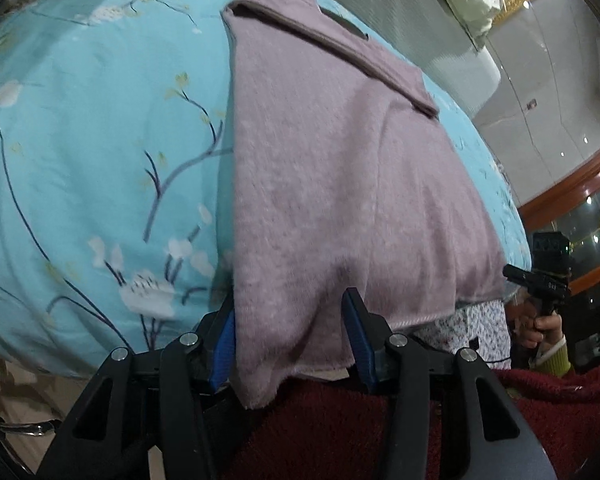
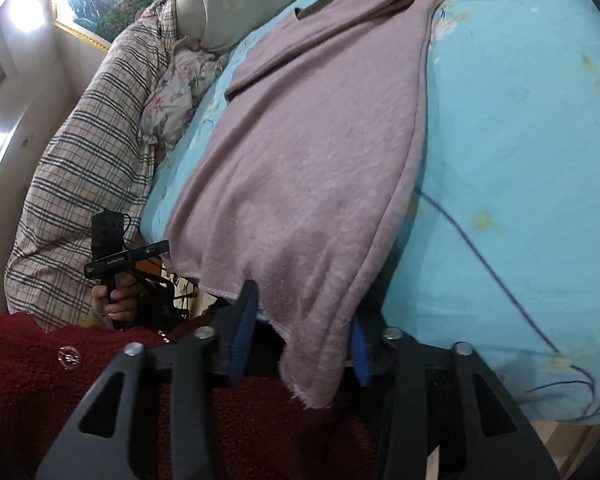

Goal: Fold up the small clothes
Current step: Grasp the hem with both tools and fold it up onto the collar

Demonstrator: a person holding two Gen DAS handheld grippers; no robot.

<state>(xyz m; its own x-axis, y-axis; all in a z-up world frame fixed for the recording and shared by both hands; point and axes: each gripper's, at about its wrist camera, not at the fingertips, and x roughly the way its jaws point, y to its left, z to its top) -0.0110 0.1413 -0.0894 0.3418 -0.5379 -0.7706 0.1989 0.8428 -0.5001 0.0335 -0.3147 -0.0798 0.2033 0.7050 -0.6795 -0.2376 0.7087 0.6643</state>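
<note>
The mauve knit garment (image 1: 324, 184) lies flat on the blue floral bedsheet (image 1: 80, 140), its long axis running from the near edge of the bed, where its hem hangs over, straight away to its far end, where a sleeve (image 1: 332, 44) is already folded across the top. Each near corner of the hem sits between a pair of jaws. The left gripper (image 1: 290, 340) straddles the near left corner; its blue pads stand about half apart with the cloth draped between them, and I cannot tell from this view that they press on it. The right gripper (image 2: 304, 350) straddles the near right corner, somewhat narrower, cloth hanging through the gap, and whether it pinches is also unclear. Both hands are equally near the hem, one at each side. Judging by this, the coming fold would carry the near hem away along that axis toward the far end.
</note>
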